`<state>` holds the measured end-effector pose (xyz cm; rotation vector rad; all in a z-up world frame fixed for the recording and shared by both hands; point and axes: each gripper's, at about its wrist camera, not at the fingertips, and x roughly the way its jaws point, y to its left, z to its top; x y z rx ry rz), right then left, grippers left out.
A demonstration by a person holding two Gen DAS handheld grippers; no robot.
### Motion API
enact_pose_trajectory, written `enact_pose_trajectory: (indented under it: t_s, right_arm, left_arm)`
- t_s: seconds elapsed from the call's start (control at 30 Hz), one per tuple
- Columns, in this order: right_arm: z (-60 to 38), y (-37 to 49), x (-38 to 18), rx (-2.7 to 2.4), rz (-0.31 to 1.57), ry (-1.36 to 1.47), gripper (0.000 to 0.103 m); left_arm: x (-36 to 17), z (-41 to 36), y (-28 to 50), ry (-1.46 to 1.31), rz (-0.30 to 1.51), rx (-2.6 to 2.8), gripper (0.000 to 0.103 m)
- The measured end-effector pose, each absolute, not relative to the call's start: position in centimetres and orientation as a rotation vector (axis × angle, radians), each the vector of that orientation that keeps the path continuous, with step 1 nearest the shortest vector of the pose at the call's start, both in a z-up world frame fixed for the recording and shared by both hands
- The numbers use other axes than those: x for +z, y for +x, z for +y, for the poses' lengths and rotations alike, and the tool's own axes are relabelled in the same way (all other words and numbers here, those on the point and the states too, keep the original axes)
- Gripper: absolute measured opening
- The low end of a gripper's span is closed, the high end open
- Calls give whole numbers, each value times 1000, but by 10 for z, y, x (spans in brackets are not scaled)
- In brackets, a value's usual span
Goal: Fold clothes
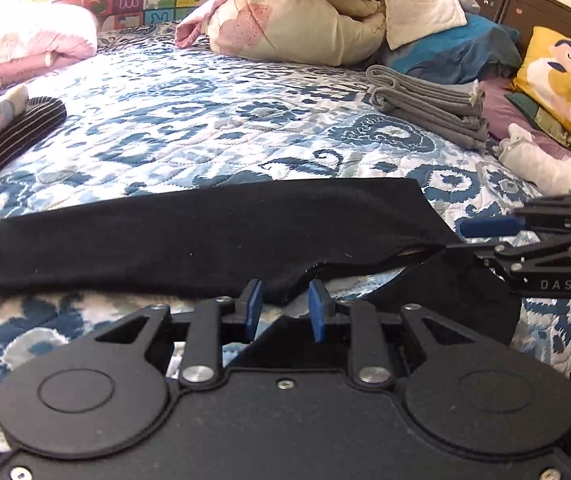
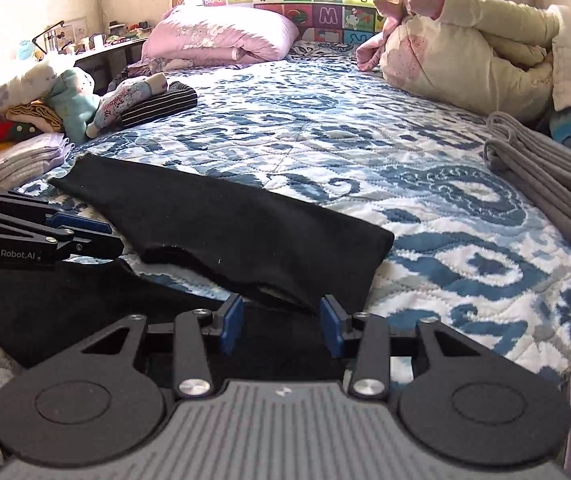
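Both claws part-open — left claw (image 1: 281,310), right claw (image 2: 281,322)

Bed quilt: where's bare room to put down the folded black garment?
Free: mid-quilt between the black garment, the grey folded stack and the striped roll. Crowded: clothes pile along one edge, bedding heap and pillows at the far end.
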<state>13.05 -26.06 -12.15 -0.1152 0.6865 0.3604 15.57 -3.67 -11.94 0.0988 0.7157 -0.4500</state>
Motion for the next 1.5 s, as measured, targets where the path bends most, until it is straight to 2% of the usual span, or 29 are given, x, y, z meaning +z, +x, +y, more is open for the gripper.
enact_pose_trajectory:
  t_s: [0.23,0.3,0.33,0.37,0.4,0.47,0.63,0.83,0.9,0.97,1.03,1.1,1.13,1.17,1.37,1.5]
  right_arm:
    - [-235,165,-142,406,716,-386,38]
    - [-229,162,-143,419,717,-421,37]
    - [-230,162,-143,422,716,-427,34]
    - [-231,162,-143,426,715,-433,21]
    - [-232,162,-143,430,715,-440,15]
    - [-234,160,-144,450,727,-461,12]
    - [-239,155,-143,504,761,-480,12]
    - [-259,162,-111,506,700,-253,13]
    - [-254,170,-115,496,697,-196,14]
    - [-249,178,-121,487,706,-142,14]
    - [-245,187,-148,491,859,-153,19]
    - [-253,182,-151,494,817,-137,19]
    - [-262,180,-146,480,804,-97,19]
    - [-270,178,-142,466,791,-57,26]
    - [-310,177,-129,406,750,139,30]
    - [-303,187,-136,385,794,89,30]
  left_arm:
    - [-142,-72,172,442,708,-488,22]
    - [-149,-78,173,513,702,-501,12]
    - [-148,-77,172,521,697,-505,7]
    - [-147,-75,171,524,691,-509,5]
    - [-146,-73,171,526,685,-513,5]
    - [-148,-72,167,542,687,-518,5]
    - [-136,-61,167,480,700,-551,7]
    - [-110,-50,181,220,695,-516,8]
    - [-117,-57,190,153,707,-473,8]
    - [-137,-69,187,204,722,-466,8]
    - [-157,-81,183,265,738,-461,8]
    - [-153,-69,189,195,773,-446,11]
    - [-151,-65,193,163,793,-434,16]
    - [-150,-63,195,153,802,-436,17]
    - [-136,-72,191,124,768,-478,16]
    - [-125,-95,180,165,709,-554,16]
